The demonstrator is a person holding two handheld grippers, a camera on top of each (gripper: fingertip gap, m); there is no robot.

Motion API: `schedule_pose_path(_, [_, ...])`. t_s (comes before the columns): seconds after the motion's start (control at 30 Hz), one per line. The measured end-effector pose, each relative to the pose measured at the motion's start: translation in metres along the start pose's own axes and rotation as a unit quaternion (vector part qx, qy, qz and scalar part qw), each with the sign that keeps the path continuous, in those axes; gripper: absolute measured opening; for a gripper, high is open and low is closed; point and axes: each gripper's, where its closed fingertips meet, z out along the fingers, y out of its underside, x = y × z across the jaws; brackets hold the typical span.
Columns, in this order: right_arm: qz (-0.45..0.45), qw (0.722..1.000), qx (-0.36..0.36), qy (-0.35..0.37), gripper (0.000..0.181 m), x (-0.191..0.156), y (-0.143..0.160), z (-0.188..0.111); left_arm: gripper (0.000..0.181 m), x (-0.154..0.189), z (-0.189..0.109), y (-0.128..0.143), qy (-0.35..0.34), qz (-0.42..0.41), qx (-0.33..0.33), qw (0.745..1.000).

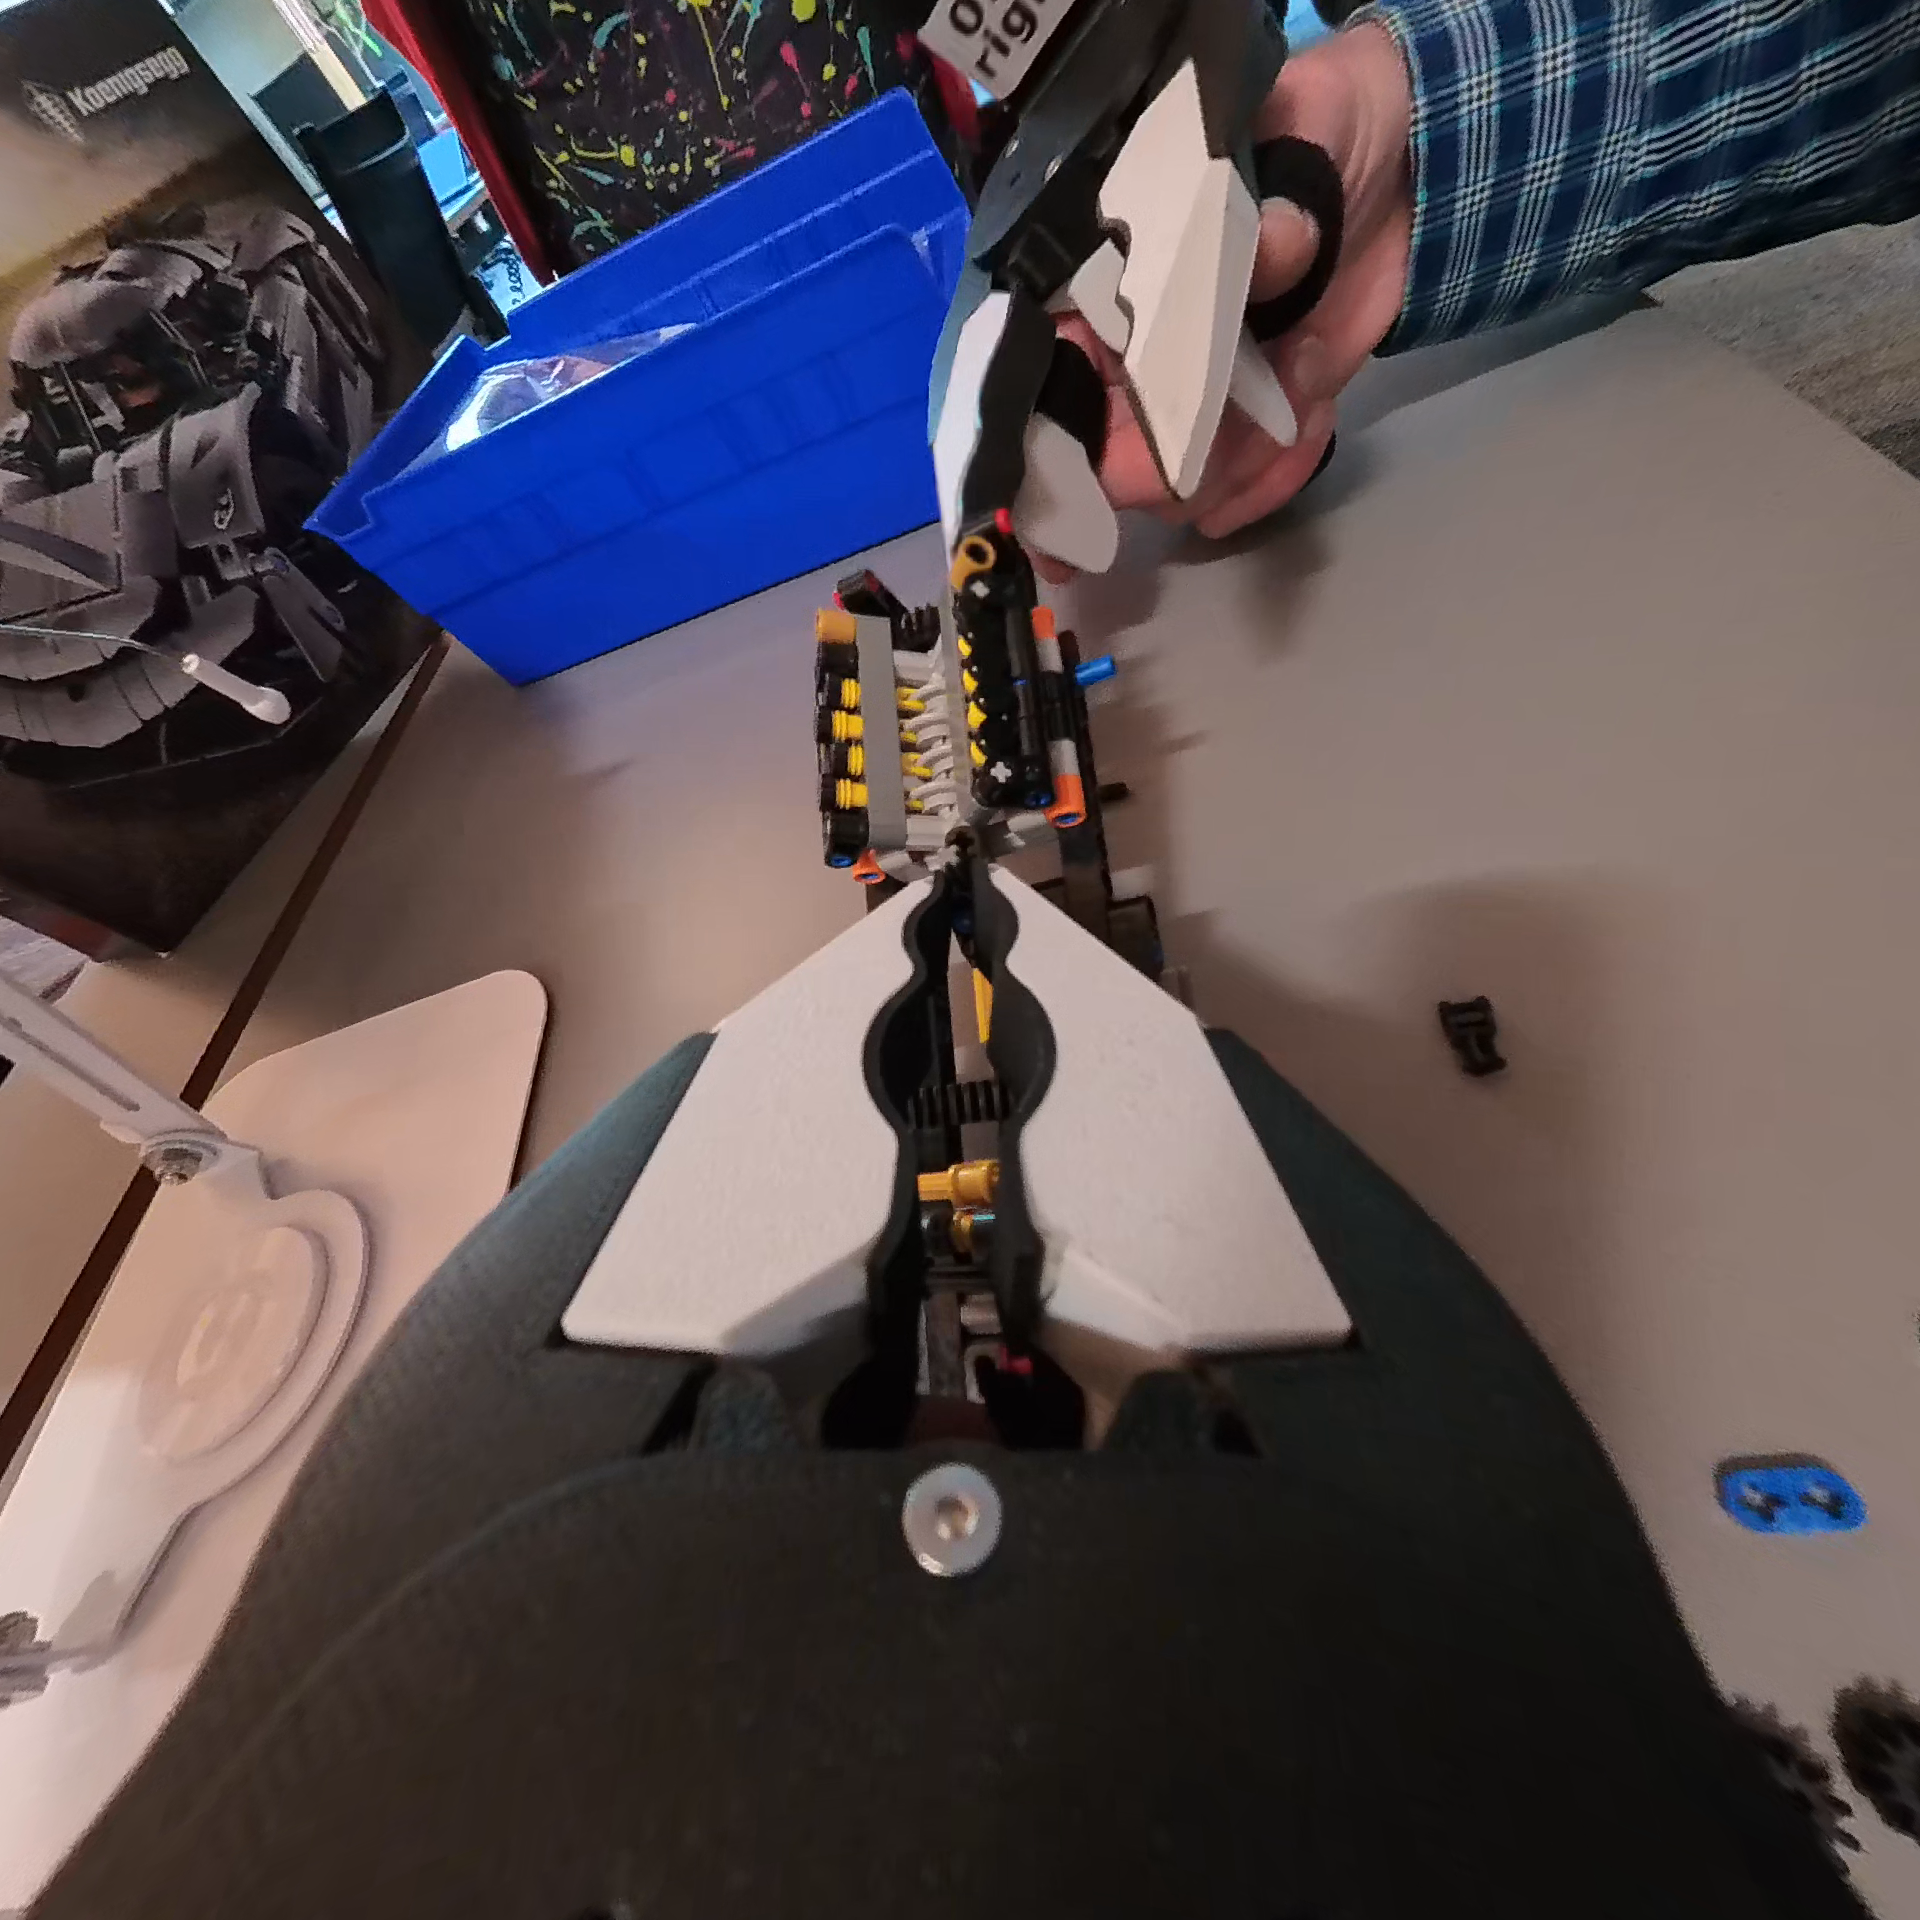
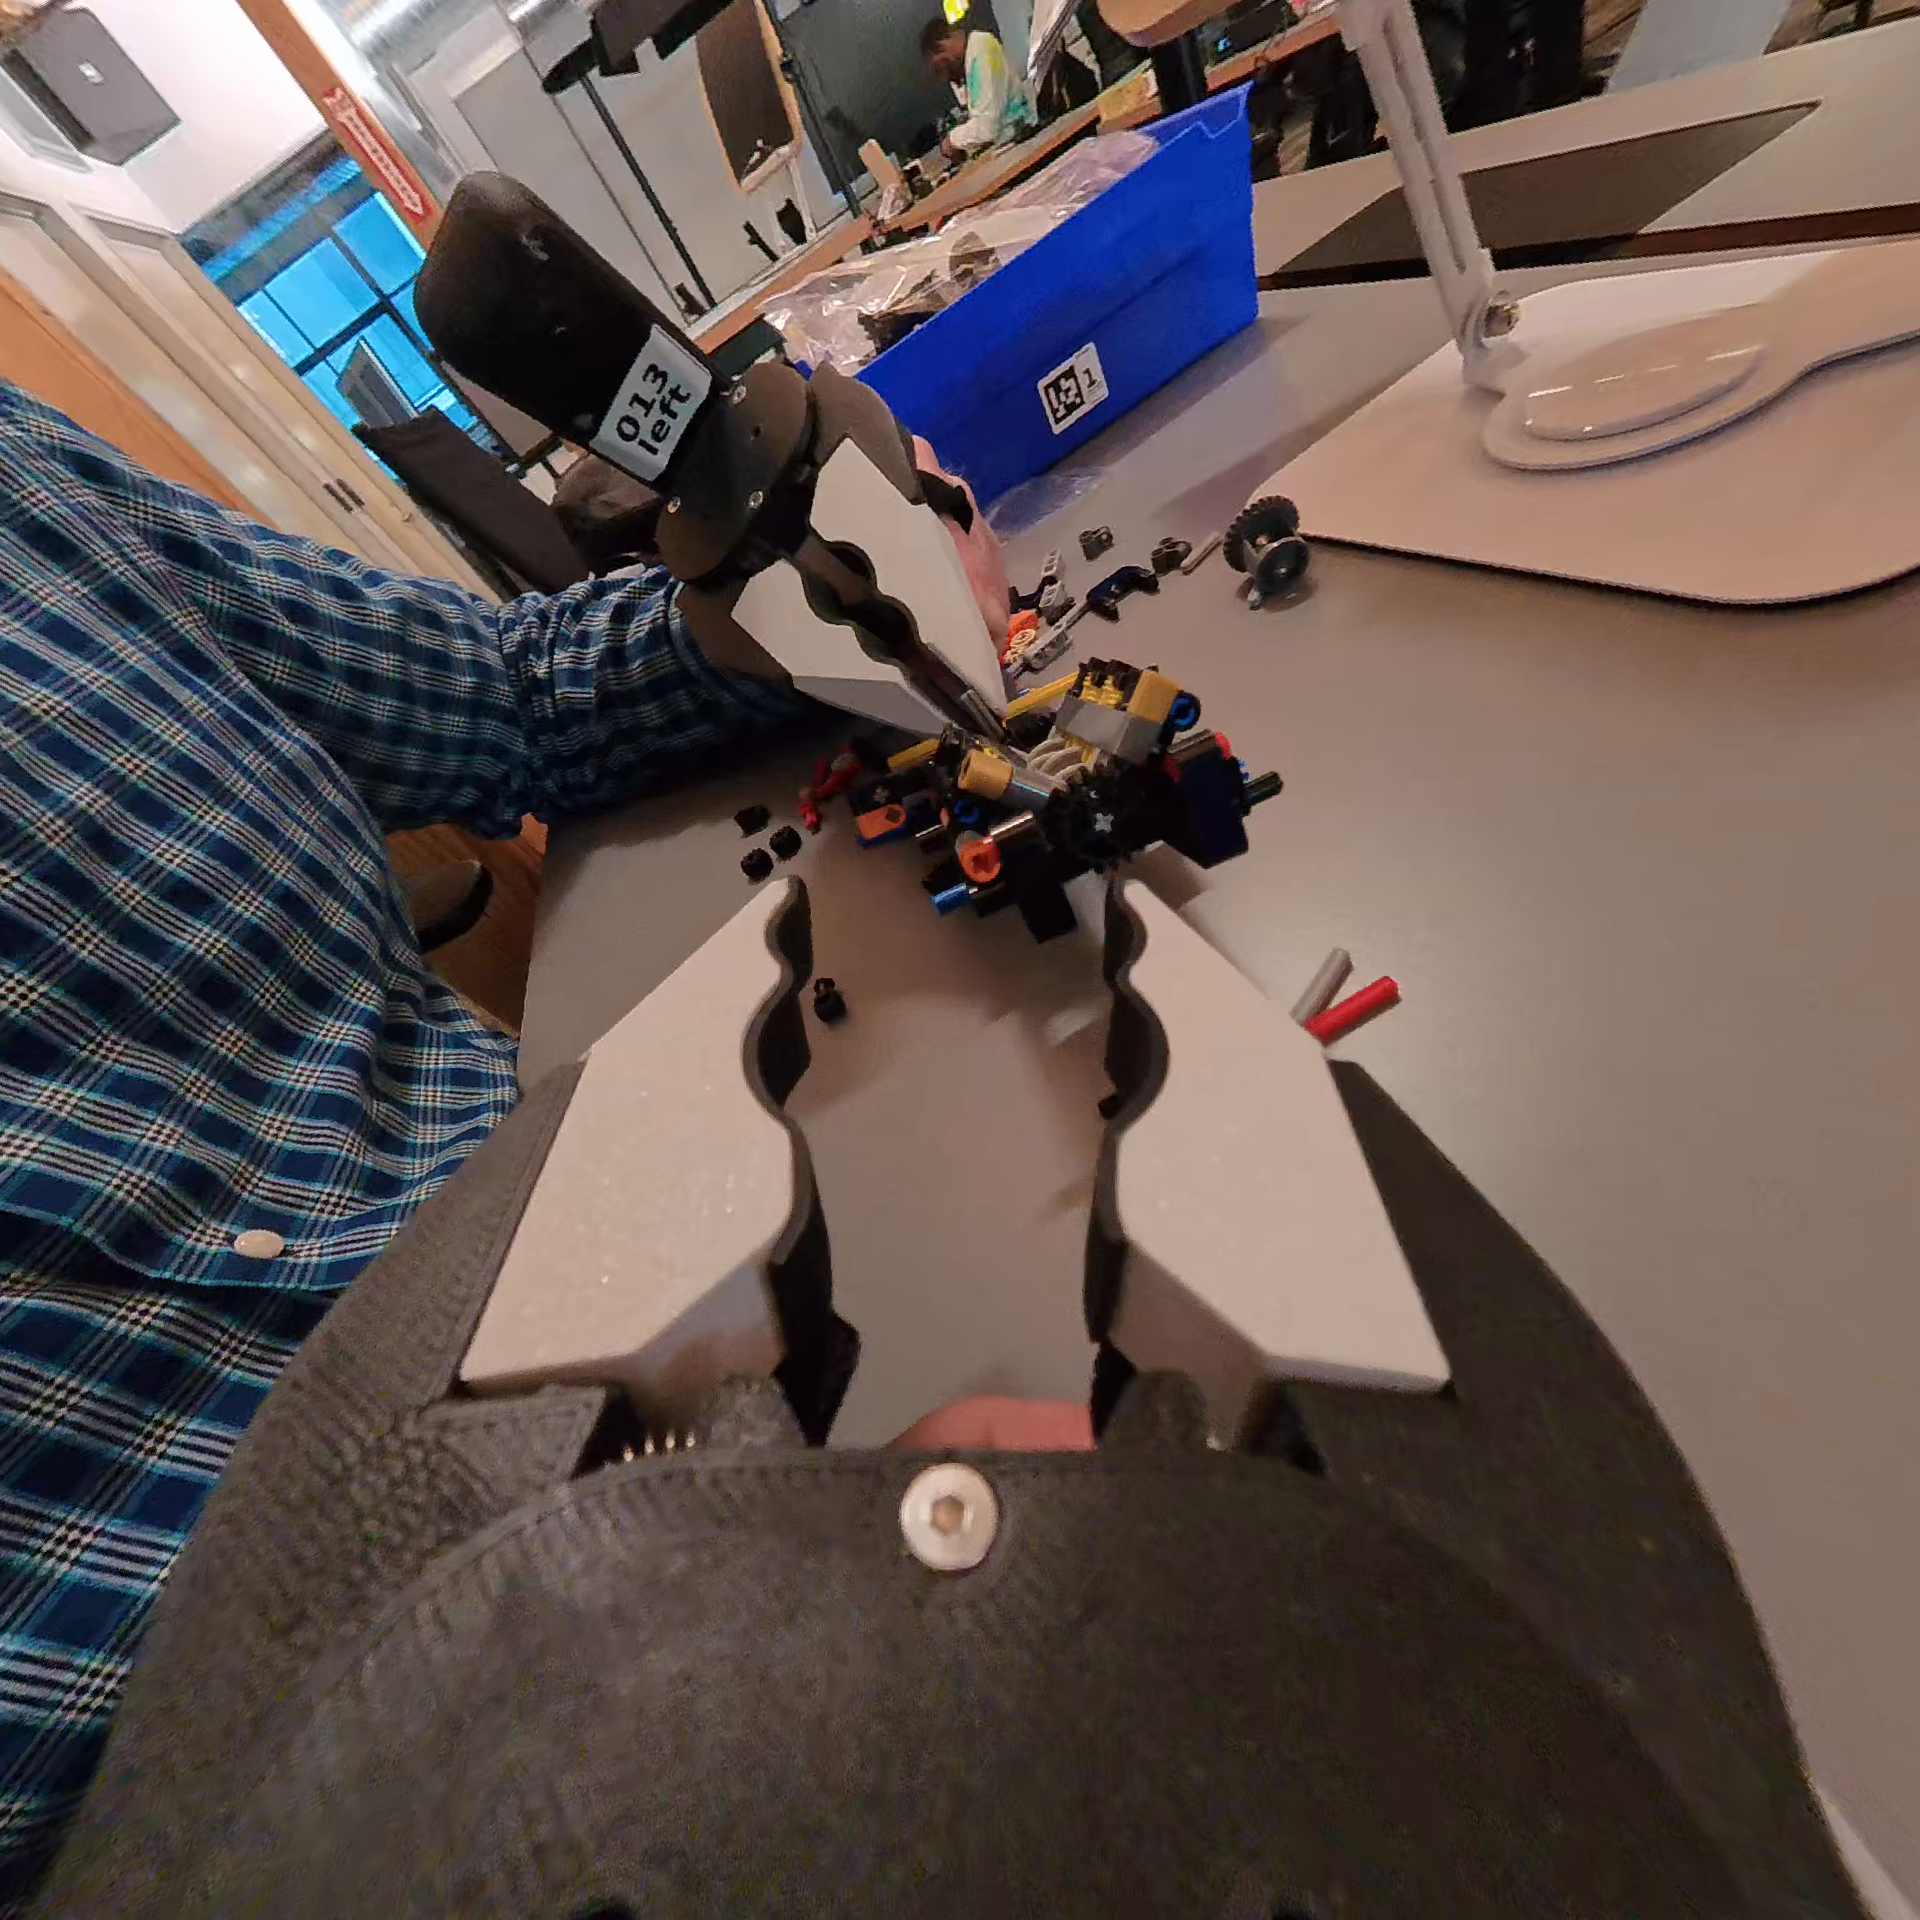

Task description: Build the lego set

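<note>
The lego assembly (image 1: 935, 727), black and grey with yellow, orange and blue pins, is on the grey table (image 1: 1455, 727). My left gripper (image 1: 961, 868) is shut on its near end, and yellow parts and a black gear show between the fingers. My right gripper (image 1: 1070, 520) hangs at the assembly's far top end, jaws apart. In the right wrist view my right gripper (image 2: 956, 904) is open and empty just short of the assembly (image 2: 1081, 790), one fingertip close to its black gear. My left gripper (image 2: 977, 707) grips it from the far side.
A blue bin (image 1: 675, 447) with bagged parts stands behind the assembly, and the set's box (image 1: 156, 468) is at the left. Loose parts lie around: a red axle (image 2: 1351, 1008), small black pieces (image 2: 769, 842), a gear with a wheel (image 2: 1268, 551). A white stand base (image 2: 1621, 395) is nearby. Across from one pair of fingers to the other is roughly 7 centimeters.
</note>
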Motion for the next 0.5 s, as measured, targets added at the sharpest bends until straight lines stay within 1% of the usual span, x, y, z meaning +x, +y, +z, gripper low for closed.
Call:
schedule_pose_path(0.17, [-0.001,1.0,-0.001,0.012,0.056,0.001,0.004,-0.006,0.001,-0.006,0.0,0.004,-0.011,-0.004,-0.013,1.0])
schedule_pose_path(0.3, [-0.002,1.0,-0.009,0.02,0.056,0.001,0.011,-0.009,0.001,-0.013,0.002,0.012,-0.023,-0.013,-0.04,0.999])
schedule_pose_path(0.5, [-0.002,1.0,-0.006,0.021,0.055,-0.002,0.013,-0.015,0.001,-0.018,0.009,0.021,-0.032,-0.024,-0.077,0.996])
